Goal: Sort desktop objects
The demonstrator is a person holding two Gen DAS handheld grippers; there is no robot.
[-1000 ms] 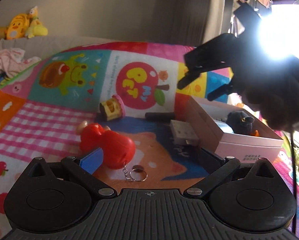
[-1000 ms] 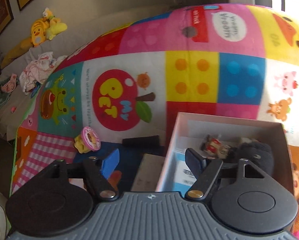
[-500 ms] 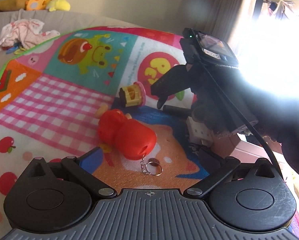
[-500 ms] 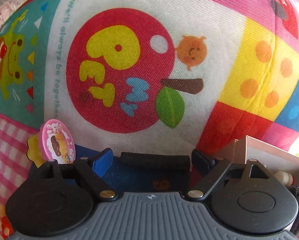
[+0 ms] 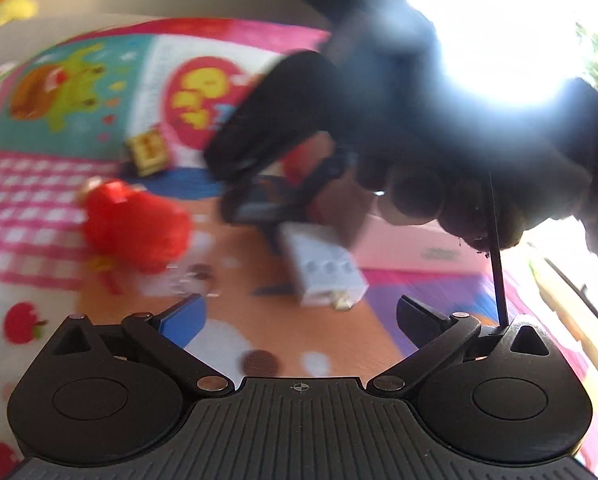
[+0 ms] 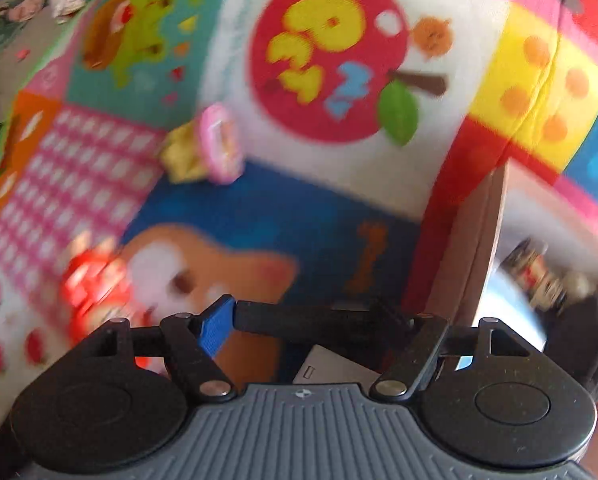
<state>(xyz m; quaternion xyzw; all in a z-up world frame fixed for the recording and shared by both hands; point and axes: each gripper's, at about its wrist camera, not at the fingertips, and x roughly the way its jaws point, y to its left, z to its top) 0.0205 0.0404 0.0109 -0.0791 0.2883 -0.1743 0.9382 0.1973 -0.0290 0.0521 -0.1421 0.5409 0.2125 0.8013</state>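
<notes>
My right gripper (image 6: 307,320) is shut on a black cylindrical stick (image 6: 299,318), held crosswise between its fingers above the mat. It also shows in the left wrist view (image 5: 283,196) with the stick (image 5: 259,208), above a white power adapter (image 5: 323,268). My left gripper (image 5: 299,316) is open and empty, low over the mat, just short of the adapter. A red plush keychain toy (image 5: 135,224) lies left of it. A yellow and pink toy cup (image 6: 207,148) lies further back. The pink box (image 6: 495,248) stands at the right with small toys inside.
The colourful play mat (image 6: 339,208) covers the surface. Bright window glare fills the upper right of the left wrist view. Clothes and plush toys lie far back left. A dark plush toy (image 6: 579,344) sits in the box.
My right gripper has closed on the black stick and lifted it off the mat, pulling back. My left gripper has shifted right toward the white adapter. Both views are motion-blurred.
</notes>
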